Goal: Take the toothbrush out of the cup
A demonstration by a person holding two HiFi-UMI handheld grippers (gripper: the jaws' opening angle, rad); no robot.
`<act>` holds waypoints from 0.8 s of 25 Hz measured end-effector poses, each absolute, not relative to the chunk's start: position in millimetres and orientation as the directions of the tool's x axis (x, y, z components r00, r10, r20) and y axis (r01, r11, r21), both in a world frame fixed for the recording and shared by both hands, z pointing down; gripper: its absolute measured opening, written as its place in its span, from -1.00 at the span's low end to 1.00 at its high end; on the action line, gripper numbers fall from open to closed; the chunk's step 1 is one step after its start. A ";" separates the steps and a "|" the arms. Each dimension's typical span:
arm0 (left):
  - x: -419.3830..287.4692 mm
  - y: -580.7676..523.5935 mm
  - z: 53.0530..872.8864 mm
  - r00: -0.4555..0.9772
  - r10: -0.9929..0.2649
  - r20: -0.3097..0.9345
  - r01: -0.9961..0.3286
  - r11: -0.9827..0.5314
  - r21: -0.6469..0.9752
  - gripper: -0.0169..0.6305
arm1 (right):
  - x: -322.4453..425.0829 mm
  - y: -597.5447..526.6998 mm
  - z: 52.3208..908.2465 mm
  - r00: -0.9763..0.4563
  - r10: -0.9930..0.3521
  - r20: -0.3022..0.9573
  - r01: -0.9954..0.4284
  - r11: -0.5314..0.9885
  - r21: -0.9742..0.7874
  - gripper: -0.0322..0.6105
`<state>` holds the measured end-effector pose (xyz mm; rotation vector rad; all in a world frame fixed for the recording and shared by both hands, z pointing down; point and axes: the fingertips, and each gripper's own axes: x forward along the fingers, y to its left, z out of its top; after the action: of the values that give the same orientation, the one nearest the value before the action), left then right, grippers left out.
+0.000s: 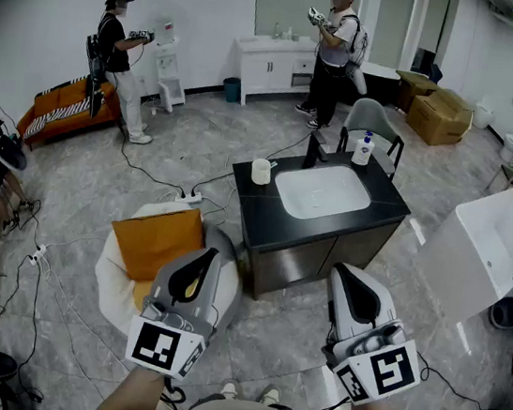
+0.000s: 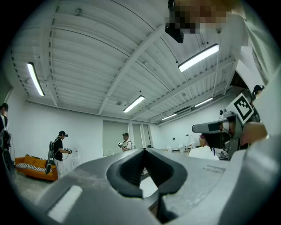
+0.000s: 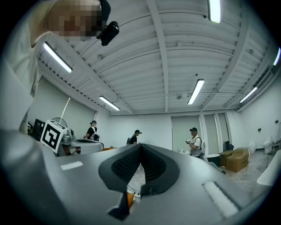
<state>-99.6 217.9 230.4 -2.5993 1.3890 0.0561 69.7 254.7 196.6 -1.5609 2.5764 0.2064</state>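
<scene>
Grey stone floor spreads round a black counter (image 1: 260, 214) with a white sink (image 1: 323, 192) at the frame's centre. On the counter's upper left corner stands the cup (image 1: 261, 171); we cannot make out the toothbrush in it from here. We hold both tools low in the frame, well apart from the cup. The left gripper (image 1: 204, 256) and the right gripper (image 1: 344, 272) each have jaws pressed together, with nothing between them.

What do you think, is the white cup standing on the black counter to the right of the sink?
Not quite. The white cup stands on the black counter, but to the left of the sink, not the right. The head view shows this.
</scene>
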 end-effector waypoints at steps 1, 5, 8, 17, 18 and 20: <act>-99.2 217.5 231.1 0.559 -0.820 -0.124 -0.827 -0.541 -0.153 -0.94 | 70.7 254.4 197.1 -0.458 -0.872 -0.175 -0.888 0.456 0.051 -0.89; -97.9 215.3 233.0 0.561 -0.819 -0.122 -0.826 -0.543 -0.151 -0.94 | 72.3 254.4 199.0 -0.455 -0.870 -0.187 -0.889 0.456 0.045 -0.89; -96.7 213.2 234.3 0.562 -0.818 -0.120 -0.825 -0.545 -0.148 -0.94 | 70.3 253.3 201.1 -0.469 -0.863 -0.188 -0.882 0.469 0.045 -0.89; -85.1 212.4 237.6 0.564 -0.819 -0.107 -0.823 -0.548 -0.151 -0.94 | 85.0 249.4 194.4 -0.445 -0.864 -0.234 -0.891 0.454 0.017 -0.05; -83.3 212.3 237.9 0.564 -0.819 -0.106 -0.823 -0.548 -0.151 -0.94 | 87.0 248.8 195.5 -0.444 -0.866 -0.231 -0.892 0.452 0.019 -0.05; -79.8 211.6 239.1 0.565 -0.819 -0.105 -0.823 -0.548 -0.154 -0.94 | 90.9 247.6 198.3 -0.445 -0.867 -0.226 -0.891 0.454 0.011 -0.05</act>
<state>-79.8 211.6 239.1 -2.6112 1.3848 0.0305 90.9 247.6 198.3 -1.5376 2.5143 0.1906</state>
